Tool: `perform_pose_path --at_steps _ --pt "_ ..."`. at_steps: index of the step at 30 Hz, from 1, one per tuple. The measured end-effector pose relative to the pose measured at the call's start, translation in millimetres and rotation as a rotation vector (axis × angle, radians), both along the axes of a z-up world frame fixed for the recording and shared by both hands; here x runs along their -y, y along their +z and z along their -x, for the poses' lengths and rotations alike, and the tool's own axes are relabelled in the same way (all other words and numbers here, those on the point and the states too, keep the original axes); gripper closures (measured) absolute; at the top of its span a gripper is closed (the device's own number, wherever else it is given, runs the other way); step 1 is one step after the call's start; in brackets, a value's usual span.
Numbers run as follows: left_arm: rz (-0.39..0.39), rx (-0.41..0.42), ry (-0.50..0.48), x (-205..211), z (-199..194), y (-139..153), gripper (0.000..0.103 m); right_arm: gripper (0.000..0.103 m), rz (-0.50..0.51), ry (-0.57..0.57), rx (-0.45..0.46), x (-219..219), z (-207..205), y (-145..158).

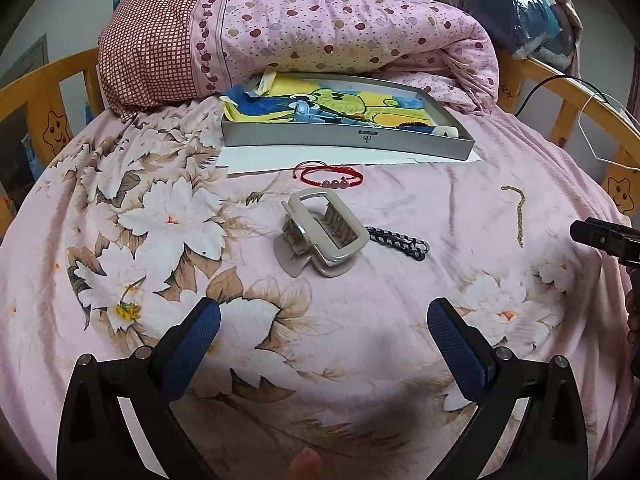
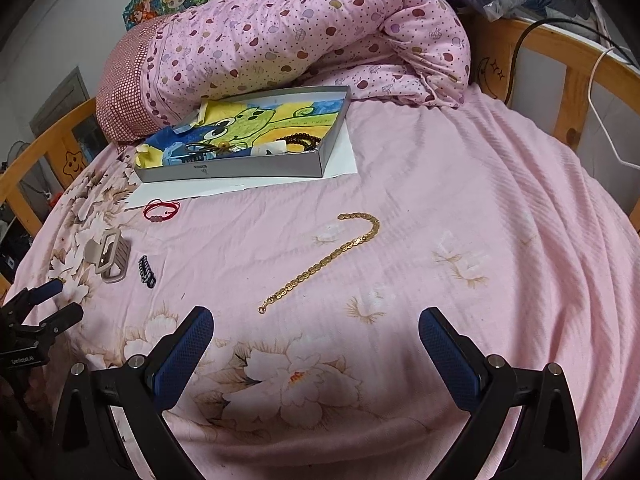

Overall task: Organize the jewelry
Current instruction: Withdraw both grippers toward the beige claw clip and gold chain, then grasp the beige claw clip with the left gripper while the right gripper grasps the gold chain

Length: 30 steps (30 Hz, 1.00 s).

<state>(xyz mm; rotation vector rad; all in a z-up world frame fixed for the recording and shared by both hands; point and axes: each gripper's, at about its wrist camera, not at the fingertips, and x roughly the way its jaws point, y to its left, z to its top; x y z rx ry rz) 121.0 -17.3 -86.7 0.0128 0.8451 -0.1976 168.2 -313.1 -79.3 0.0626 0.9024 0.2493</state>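
Pink floral bedsheet [image 1: 400, 200] fills the left wrist view, wooden bed rail at both edges, rolled apple-print quilt [image 1: 320, 28] across the top, cartoon posters on the wall behind. Grey tray box [image 1: 344, 138] sits upper centre on white paper, already holding beads and bits. Just below it lies a red cord bracelet [image 1: 329, 175]; centre frame a beige hair claw [image 1: 320, 236] touching a dark braided band [image 1: 400, 242]; gold chain [image 1: 517, 212] at right. Left gripper [image 1: 323, 322] hovers low centre, jaws wide apart, empty, pointed at the claw. Risk: the claw overlaps the band, so a grab could drag both or snag sheet fabric.

Right wrist view: same sheet, quilt upper centre, cables and rail upper right. Gold chain [image 2: 324, 260] stretches diagonally mid-frame, flat on the sheet. Right gripper [image 2: 316, 326] spread wide, empty, just below the chain's ring end. Risk: thin flat chain may slip the pads or come up pinched with cloth. Tray box [image 2: 236, 170] upper left, well apart; dangling chain may swing and miss.
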Motion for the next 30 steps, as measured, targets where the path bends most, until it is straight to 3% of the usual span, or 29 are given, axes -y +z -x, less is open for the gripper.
perform_pose_path --at_steps 9,30 --pt "-0.001 0.002 -0.010 0.0 -7.8 -0.9 0.002 0.000 -0.082 0.066 -0.014 -12.2 -15.6 -7.3" --pt "-0.041 0.003 -0.046 6.3 -35.6 -8.8 0.002 0.000 -0.062 0.031 -0.007 -11.9 -54.2 -25.4"
